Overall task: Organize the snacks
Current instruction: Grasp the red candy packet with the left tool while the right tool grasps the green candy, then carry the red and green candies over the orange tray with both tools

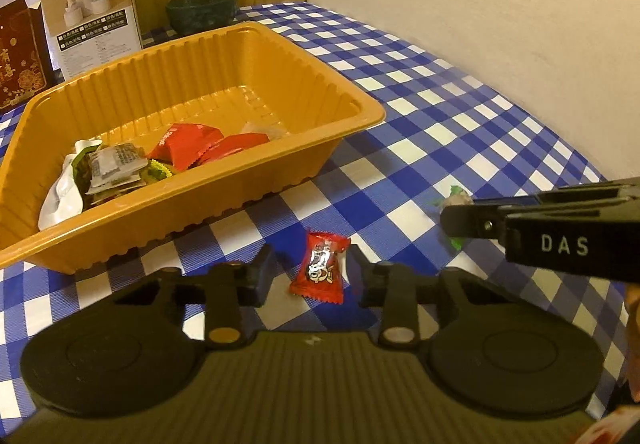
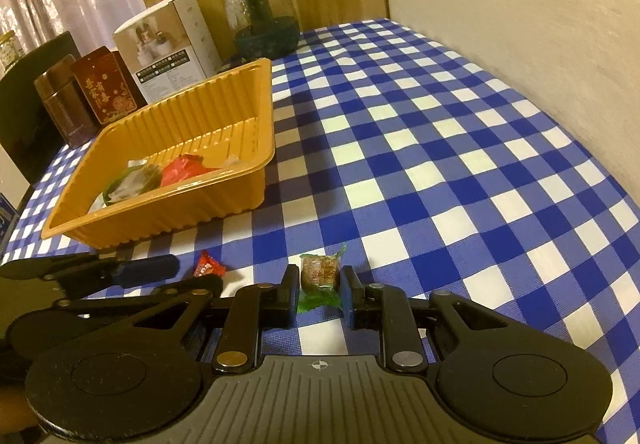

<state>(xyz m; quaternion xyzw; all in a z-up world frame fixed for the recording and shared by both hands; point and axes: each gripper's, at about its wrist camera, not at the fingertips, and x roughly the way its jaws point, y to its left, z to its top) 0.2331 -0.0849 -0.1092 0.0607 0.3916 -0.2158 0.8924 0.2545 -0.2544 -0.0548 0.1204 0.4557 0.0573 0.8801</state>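
Red candy [image 1: 319,269] between spread left claw [image 1: 312,276], right claw [image 2: 319,294] pinching half-hidden green-wrapped sweet [image 2: 319,273].

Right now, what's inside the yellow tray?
The yellow tray holds a pile of wrapped snacks at its near-left end: red packets, a grey-printed sachet and a white wrapper. Whatever lies beneath the pile is covered.

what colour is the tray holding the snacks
The ribbed plastic tray is orange-yellow, clearest in the left wrist view.
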